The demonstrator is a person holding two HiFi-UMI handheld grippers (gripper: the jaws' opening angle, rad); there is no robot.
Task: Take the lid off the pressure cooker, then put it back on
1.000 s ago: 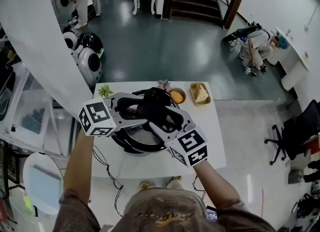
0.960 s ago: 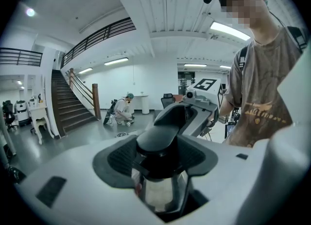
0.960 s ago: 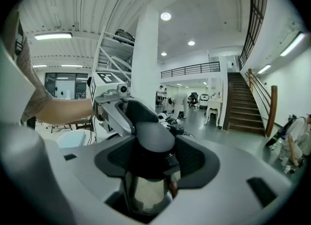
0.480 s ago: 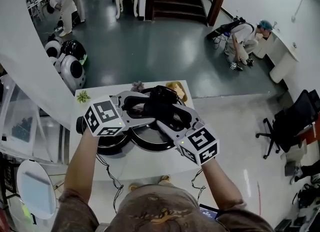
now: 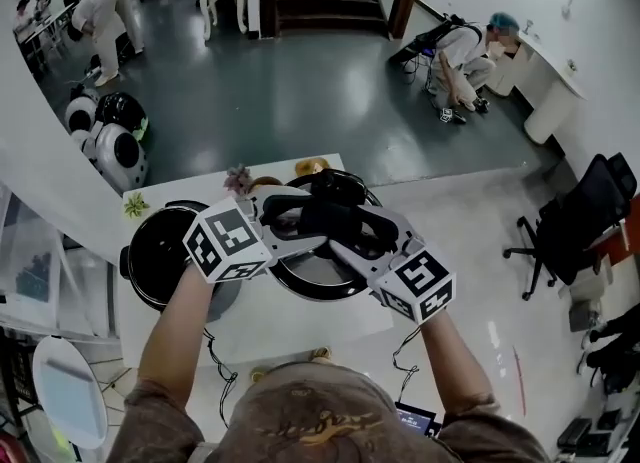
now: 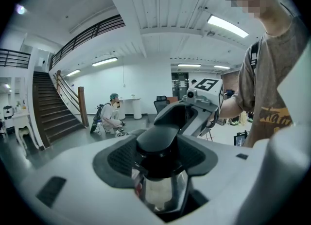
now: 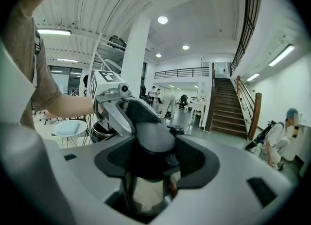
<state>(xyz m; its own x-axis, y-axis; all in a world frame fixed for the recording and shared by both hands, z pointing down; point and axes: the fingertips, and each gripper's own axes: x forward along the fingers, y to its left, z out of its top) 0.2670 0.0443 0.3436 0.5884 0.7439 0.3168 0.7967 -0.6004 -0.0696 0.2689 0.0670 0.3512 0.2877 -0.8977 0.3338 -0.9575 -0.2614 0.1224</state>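
The left hand-held gripper (image 5: 288, 223) and the right hand-held gripper (image 5: 362, 241) each clamp the black handle (image 6: 156, 139) of the lid (image 5: 320, 277), largely hiding it; the lid hangs above the table's (image 5: 300, 327) right edge, the open pressure cooker (image 5: 160, 251) by its left edge

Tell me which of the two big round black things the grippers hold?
The pressure cooker lid, on the right: the left gripper and right gripper clamp its handle. The open pot sits on the table beside it.

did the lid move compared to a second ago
Yes. In the head view the lid has gone right: earlier it covered the pot, now it hangs beside it over the table, leaving the pot uncovered.
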